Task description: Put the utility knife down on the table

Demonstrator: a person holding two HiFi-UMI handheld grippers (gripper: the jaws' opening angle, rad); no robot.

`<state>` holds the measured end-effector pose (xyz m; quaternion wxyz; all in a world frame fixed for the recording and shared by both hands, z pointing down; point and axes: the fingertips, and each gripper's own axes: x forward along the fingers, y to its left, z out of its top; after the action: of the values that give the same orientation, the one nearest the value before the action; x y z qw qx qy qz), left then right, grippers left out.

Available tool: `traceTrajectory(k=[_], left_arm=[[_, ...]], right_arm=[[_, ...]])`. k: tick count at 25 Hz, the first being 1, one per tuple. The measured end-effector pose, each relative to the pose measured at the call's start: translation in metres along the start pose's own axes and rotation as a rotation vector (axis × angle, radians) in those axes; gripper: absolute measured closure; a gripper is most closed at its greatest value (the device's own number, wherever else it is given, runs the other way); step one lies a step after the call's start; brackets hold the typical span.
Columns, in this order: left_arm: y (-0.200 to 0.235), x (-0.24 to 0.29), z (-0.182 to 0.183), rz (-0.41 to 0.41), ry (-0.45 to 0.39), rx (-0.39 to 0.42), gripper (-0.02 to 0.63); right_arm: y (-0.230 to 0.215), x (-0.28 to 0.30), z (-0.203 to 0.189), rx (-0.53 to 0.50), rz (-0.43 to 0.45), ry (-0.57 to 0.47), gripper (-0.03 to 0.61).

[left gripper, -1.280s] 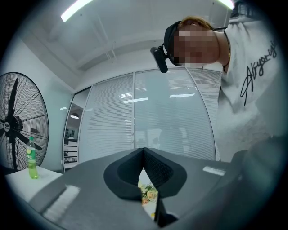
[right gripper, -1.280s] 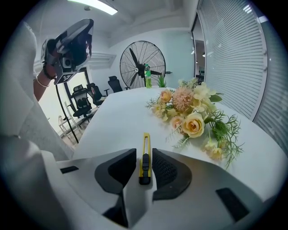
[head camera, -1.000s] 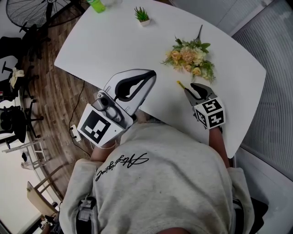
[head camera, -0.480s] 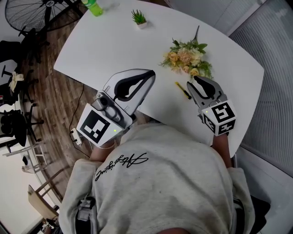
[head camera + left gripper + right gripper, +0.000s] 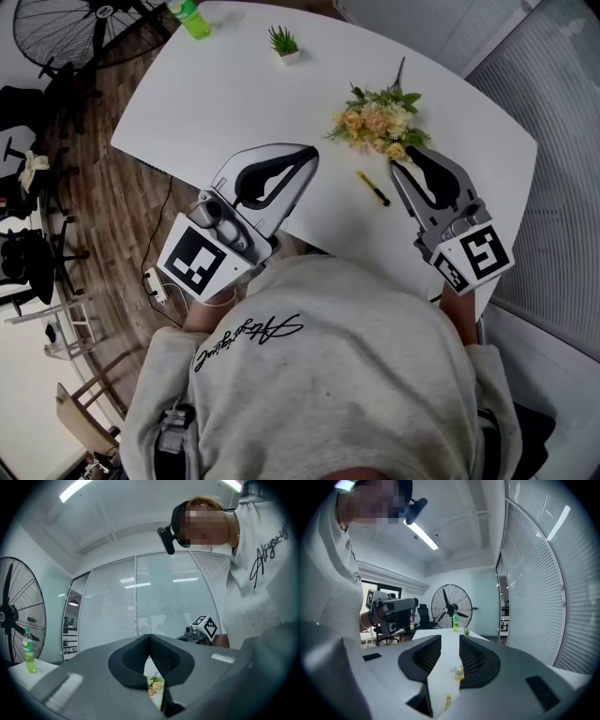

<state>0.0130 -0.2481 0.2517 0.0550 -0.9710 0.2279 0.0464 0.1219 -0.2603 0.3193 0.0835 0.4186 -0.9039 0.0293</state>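
The utility knife (image 5: 372, 188), yellow with a black end, lies flat on the white table (image 5: 234, 84) just in front of the flower bunch. My right gripper (image 5: 410, 160) hovers to the right of the knife, apart from it, open and holding nothing. In the right gripper view the knife (image 5: 448, 701) shows on the table below the gap between the parted jaws of the right gripper (image 5: 450, 641). My left gripper (image 5: 307, 152) is held over the table's near edge, shut and empty; its tips meet in the left gripper view (image 5: 149, 637).
A bunch of yellow flowers (image 5: 380, 119) lies behind the knife. A small potted plant (image 5: 284, 42) and a green bottle (image 5: 190, 16) stand at the far edge. A floor fan (image 5: 70, 28) and chairs are off the table's left.
My right gripper opened, let go of the knife and drew back to the right. The knife now rests on the table. The left gripper has stayed put.
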Motion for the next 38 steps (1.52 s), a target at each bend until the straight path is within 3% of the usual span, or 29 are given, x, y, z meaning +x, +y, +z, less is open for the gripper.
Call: traceTrajectory(k=[14,27,38], left_arm=[[-0.003,0.0,0.002,-0.008,-0.006,0.011,0.615],[-0.008,0.0,0.006,-0.013,-0.018,0.023,0.615],[-0.009,-0.002,0.005,-0.006,-0.012,0.019,0.615]], right_arm=[[0.004,-0.02,0.038,-0.01,-0.014,-0.145,0.484],[0.012,-0.032,0.047,-0.041,-0.021,-0.183,0.575],[0.015,-0.035,0.049,-0.032,-0.02,-0.205,0.575]])
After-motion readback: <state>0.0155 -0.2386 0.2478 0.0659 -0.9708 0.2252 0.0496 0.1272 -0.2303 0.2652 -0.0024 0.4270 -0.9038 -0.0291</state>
